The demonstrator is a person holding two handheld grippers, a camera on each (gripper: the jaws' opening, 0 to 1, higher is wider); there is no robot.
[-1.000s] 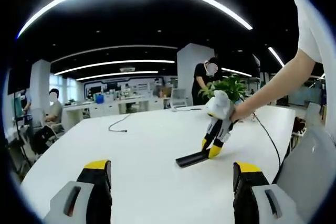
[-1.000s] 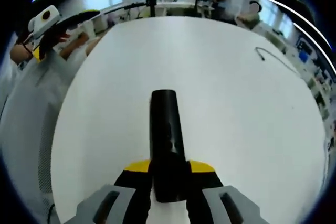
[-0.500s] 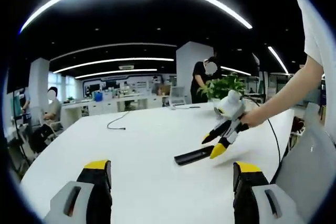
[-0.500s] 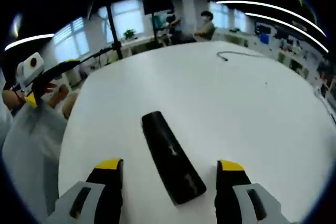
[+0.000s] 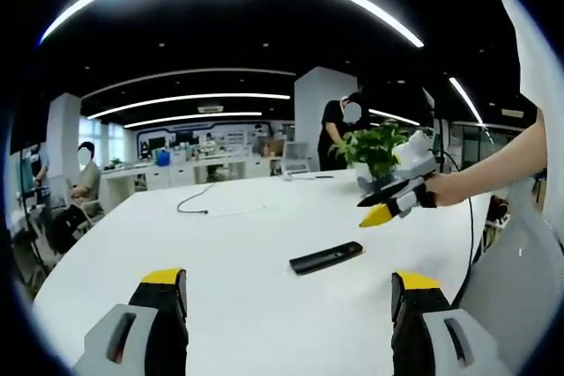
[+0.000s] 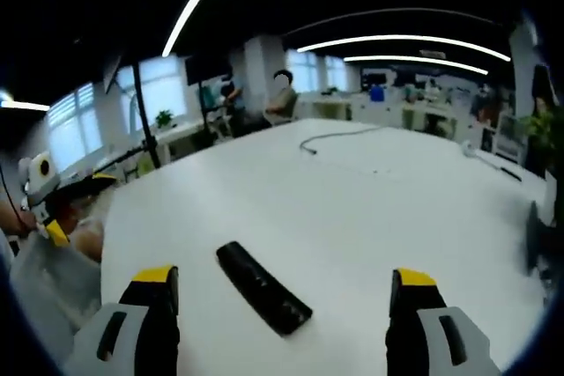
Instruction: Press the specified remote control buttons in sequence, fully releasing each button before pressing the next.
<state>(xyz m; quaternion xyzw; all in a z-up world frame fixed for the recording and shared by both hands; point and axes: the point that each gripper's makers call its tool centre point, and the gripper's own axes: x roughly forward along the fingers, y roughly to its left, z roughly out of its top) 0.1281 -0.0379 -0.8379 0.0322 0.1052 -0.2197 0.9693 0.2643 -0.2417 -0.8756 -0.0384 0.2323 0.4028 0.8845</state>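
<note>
A black remote control [image 5: 326, 258] lies flat on the white table [image 5: 220, 244], with nothing touching it. My left gripper [image 5: 286, 305] is open and low over the table's near side, the remote just ahead of it to the right. In the left gripper view my right gripper [image 5: 374, 209] hangs in the air above and right of the remote, held by a hand. In the right gripper view that gripper [image 6: 282, 305] stands open, with the remote [image 6: 263, 288] on the table [image 6: 352, 200] below, between its jaws. The left gripper [image 6: 75, 209] shows at the far left.
A dark cable [image 5: 189, 204] lies on the far part of the table, also seen in the right gripper view [image 6: 339, 136]. A potted plant [image 5: 374, 145] stands at the far right edge. People sit and stand at desks beyond the table. A tripod stand [image 6: 145, 121] rises behind the table.
My right gripper has opened, let go of the remote and risen up and away from it. The remote now lies alone on the table. My left gripper has stayed open and still.
</note>
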